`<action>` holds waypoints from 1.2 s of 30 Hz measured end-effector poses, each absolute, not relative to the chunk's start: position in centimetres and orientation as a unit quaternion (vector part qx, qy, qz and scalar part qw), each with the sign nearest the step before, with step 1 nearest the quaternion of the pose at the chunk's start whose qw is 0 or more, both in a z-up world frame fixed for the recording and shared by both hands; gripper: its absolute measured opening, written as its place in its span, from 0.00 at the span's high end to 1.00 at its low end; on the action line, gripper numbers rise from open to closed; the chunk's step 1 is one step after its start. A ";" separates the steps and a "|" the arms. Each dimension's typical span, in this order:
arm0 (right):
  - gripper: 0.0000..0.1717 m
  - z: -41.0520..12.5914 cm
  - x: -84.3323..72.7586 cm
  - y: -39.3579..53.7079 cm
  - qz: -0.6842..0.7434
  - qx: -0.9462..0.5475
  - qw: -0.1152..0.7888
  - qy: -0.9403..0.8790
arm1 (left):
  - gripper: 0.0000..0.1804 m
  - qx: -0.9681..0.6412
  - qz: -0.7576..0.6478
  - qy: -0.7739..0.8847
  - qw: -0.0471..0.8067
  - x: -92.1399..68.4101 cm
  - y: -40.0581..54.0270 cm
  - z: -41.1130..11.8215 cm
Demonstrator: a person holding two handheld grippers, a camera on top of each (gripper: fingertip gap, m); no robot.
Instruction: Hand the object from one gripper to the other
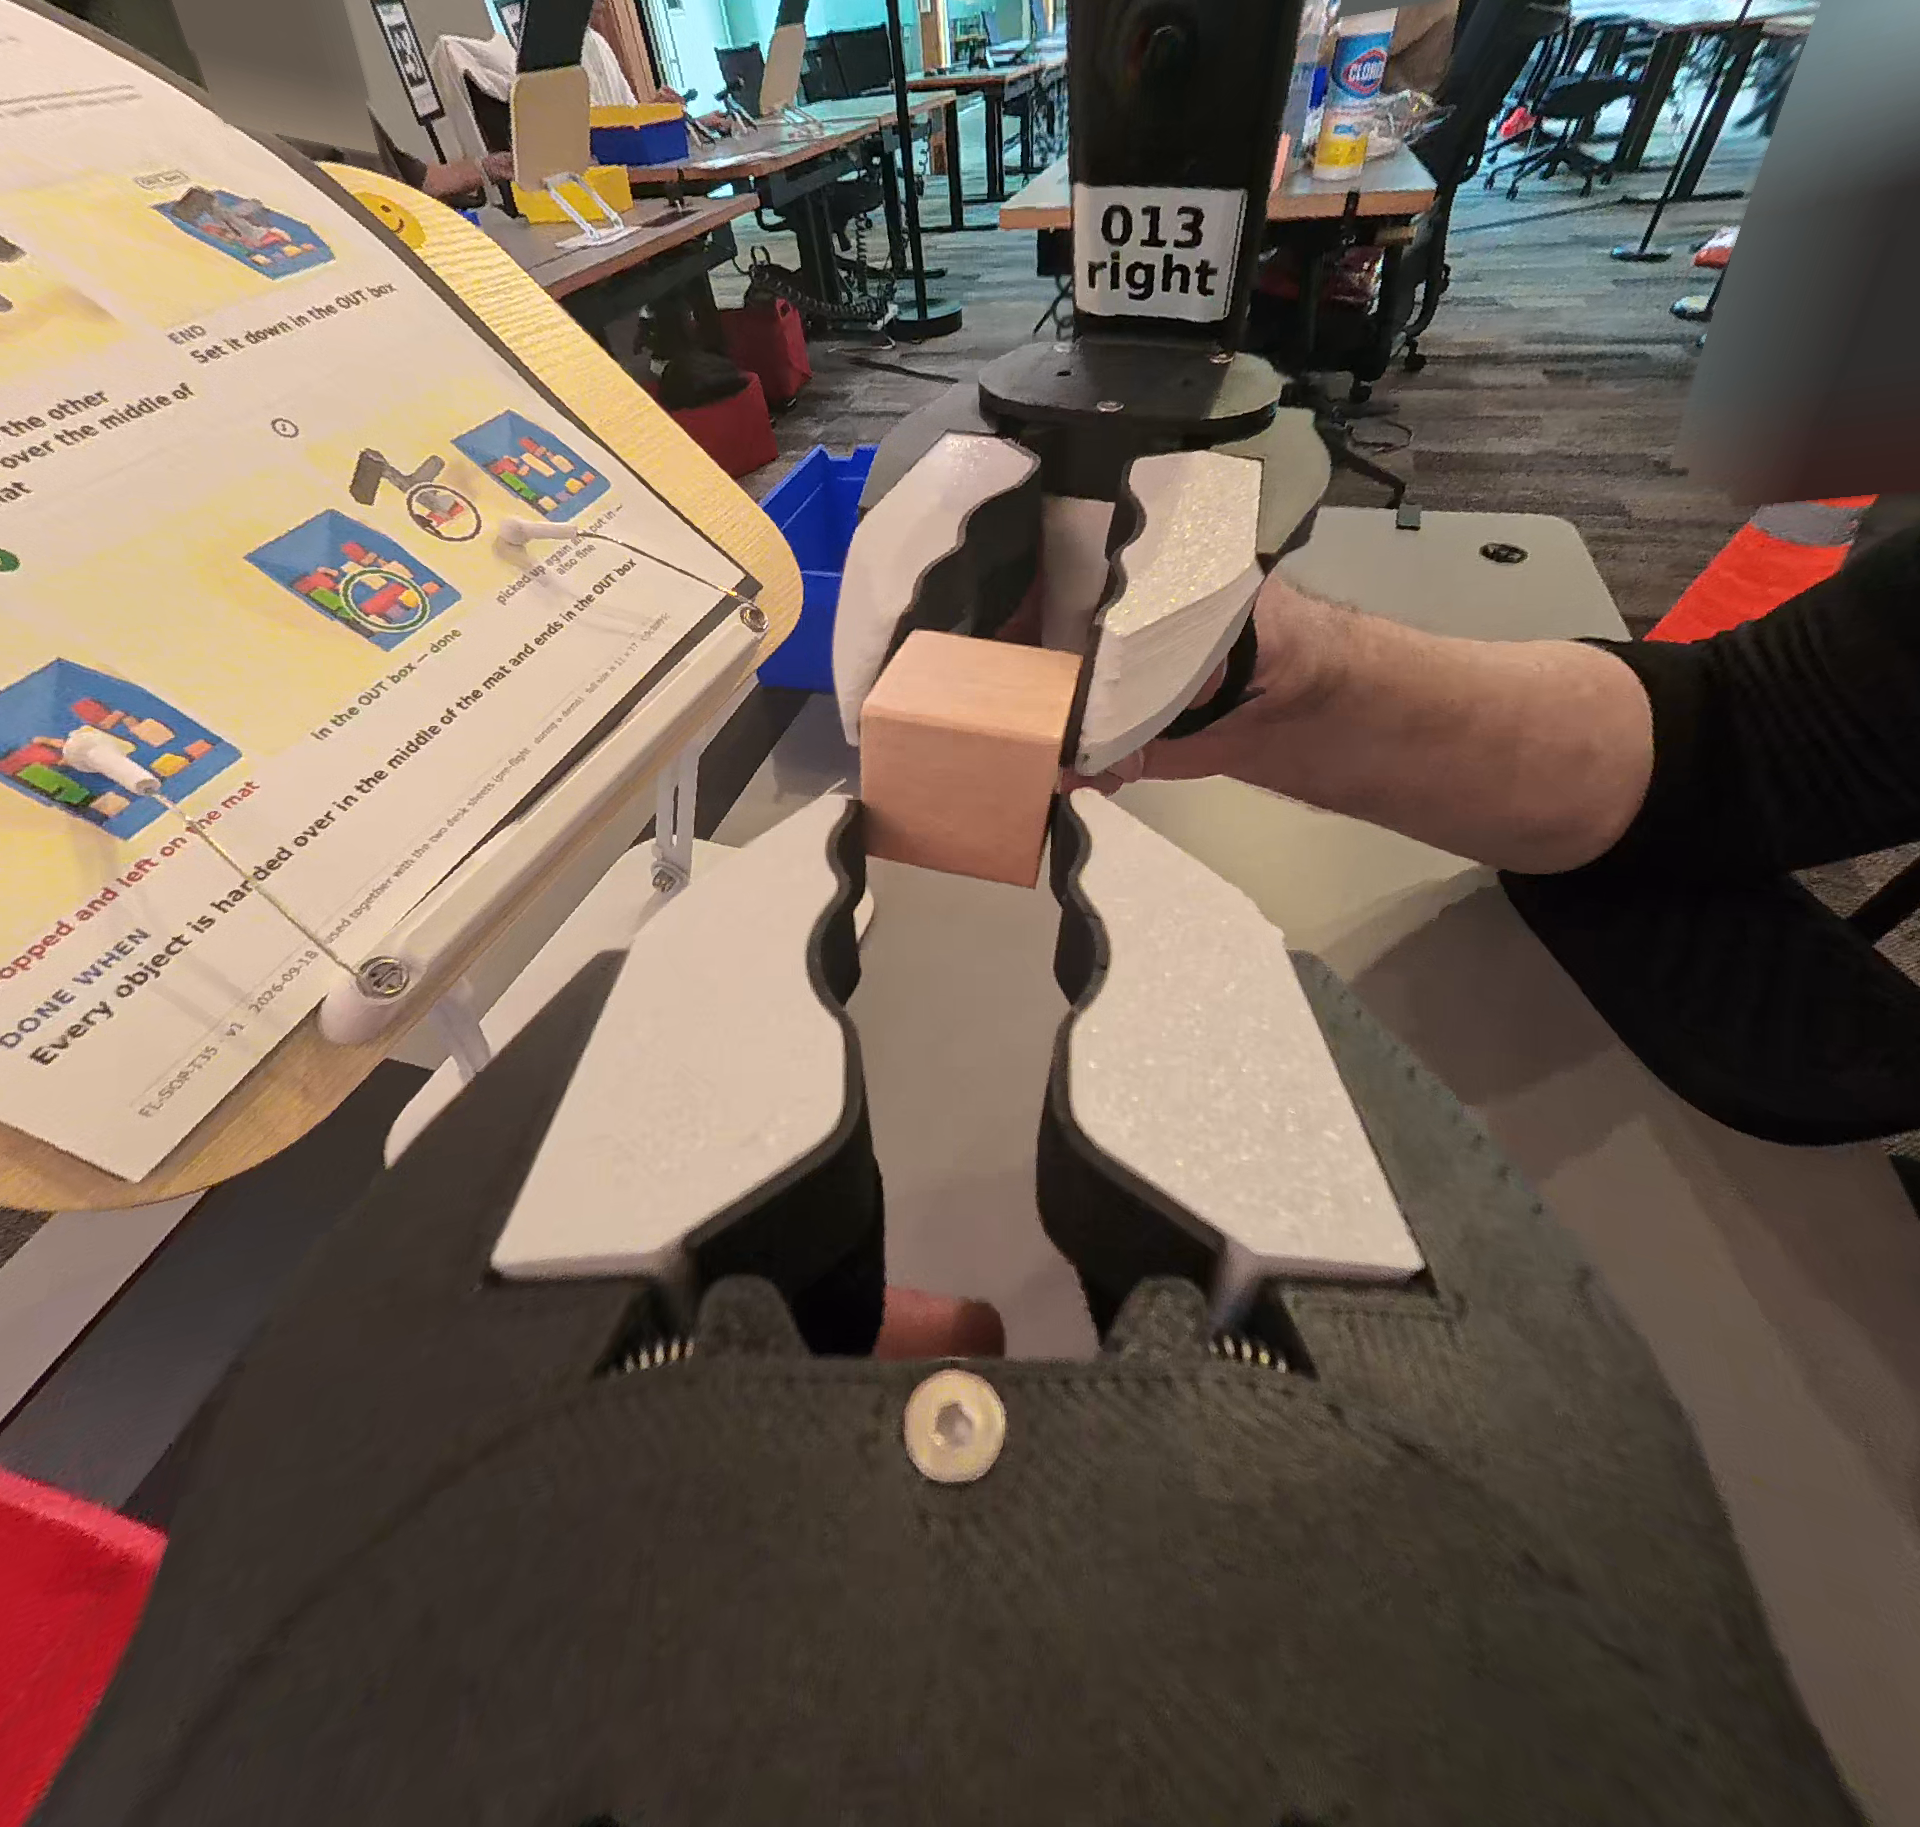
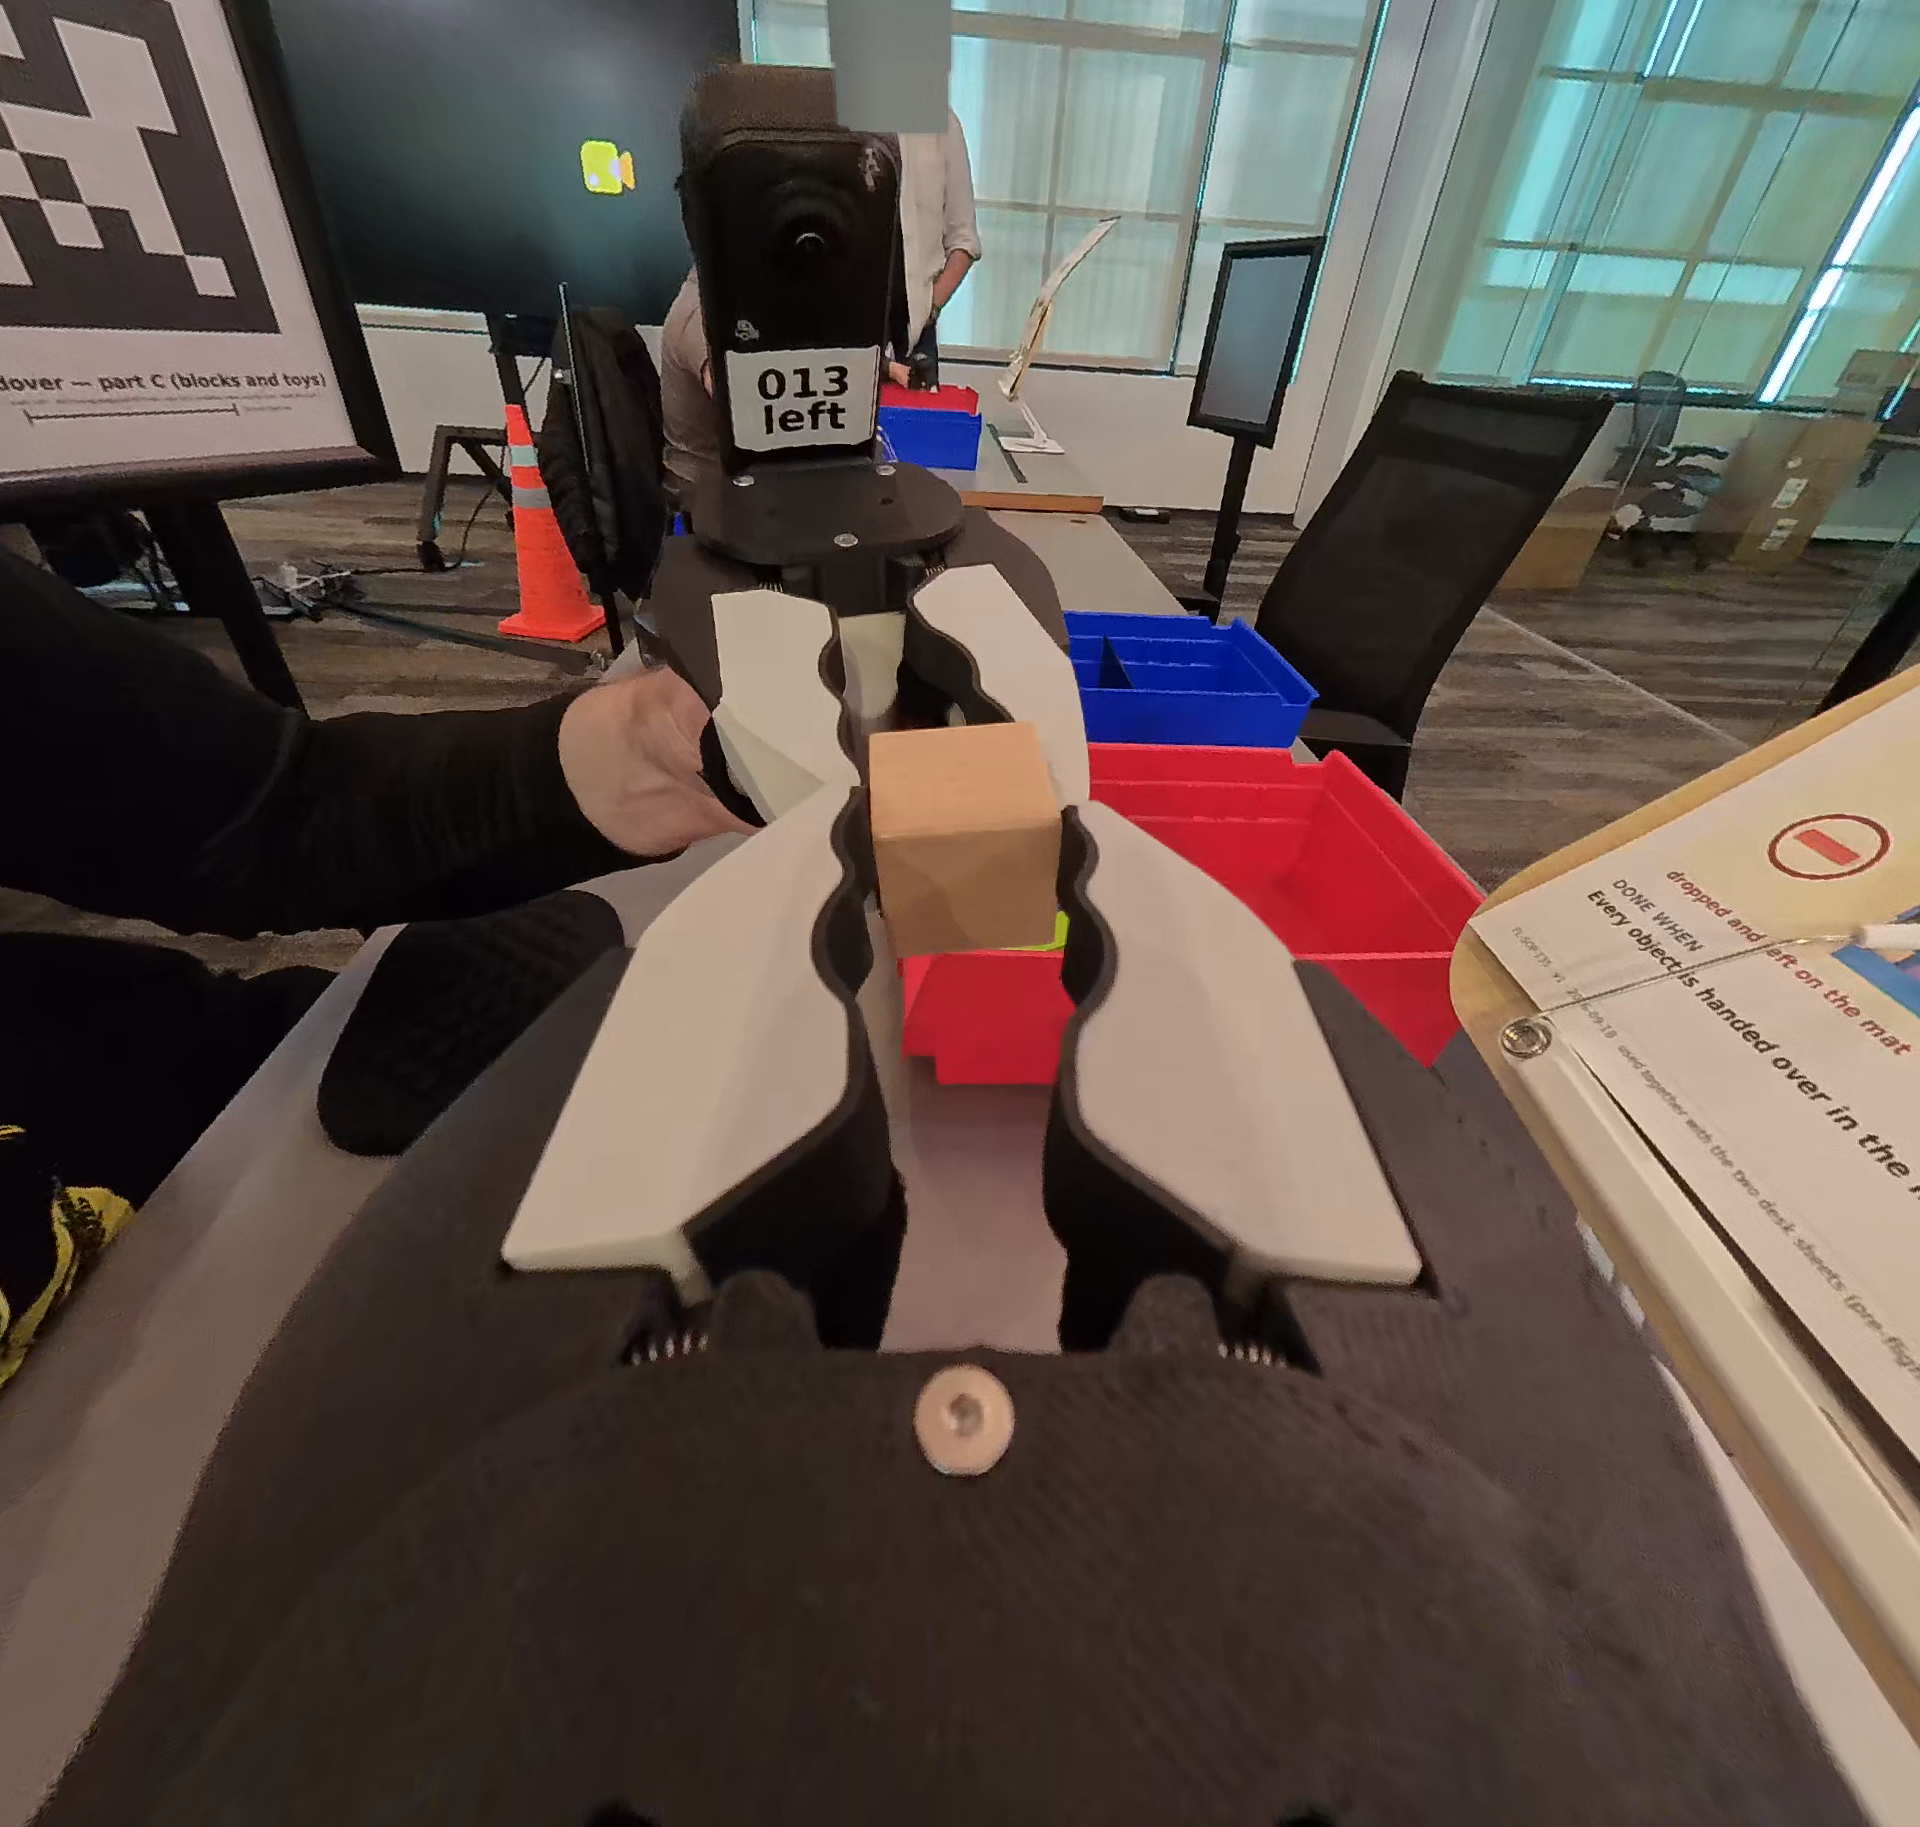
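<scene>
A plain wooden cube (image 1: 961, 759) hangs in the air between the two grippers, which face each other tip to tip. In the left wrist view my left gripper (image 1: 956, 832) has both pads against the lower sides of the cube. The right gripper (image 1: 971, 697) comes in from above and clamps the cube's upper part. In the right wrist view my right gripper (image 2: 961, 842) is shut on the cube (image 2: 961, 873), pads pressed on its left and right faces. The left gripper (image 2: 951, 728) stands behind it, its fingers around the cube's far end.
A red bin (image 2: 1351, 842) lies just beyond the cube, with a blue bin (image 2: 1184, 676) behind it. An instruction board on a stand (image 1: 312, 582) is at the left; it also shows in the right wrist view (image 2: 1714, 946). A person's sleeved arm (image 1: 1558, 769) holds each gripper over the grey table (image 1: 1455, 572). Both grippers' tips are close together, under 4 cm apart.
</scene>
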State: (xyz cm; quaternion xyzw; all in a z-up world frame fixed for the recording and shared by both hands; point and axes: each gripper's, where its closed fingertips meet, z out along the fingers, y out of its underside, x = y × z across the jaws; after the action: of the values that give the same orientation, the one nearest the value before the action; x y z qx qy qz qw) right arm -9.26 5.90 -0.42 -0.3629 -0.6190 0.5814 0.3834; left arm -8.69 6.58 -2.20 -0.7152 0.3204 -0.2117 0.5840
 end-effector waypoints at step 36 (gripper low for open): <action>0.73 -25.1 17.4 38.0 -0.044 -0.653 -0.001 -0.756 | 1.00 -0.804 -0.093 0.256 0.529 -18.8 3.3 -4.4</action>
State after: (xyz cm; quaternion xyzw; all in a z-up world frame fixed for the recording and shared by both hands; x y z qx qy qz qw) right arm 17.44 37.96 -25.14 -0.6525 -0.7565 -0.0441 -0.0006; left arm -18.81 3.30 -4.38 -0.8036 0.2564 -0.0927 0.5290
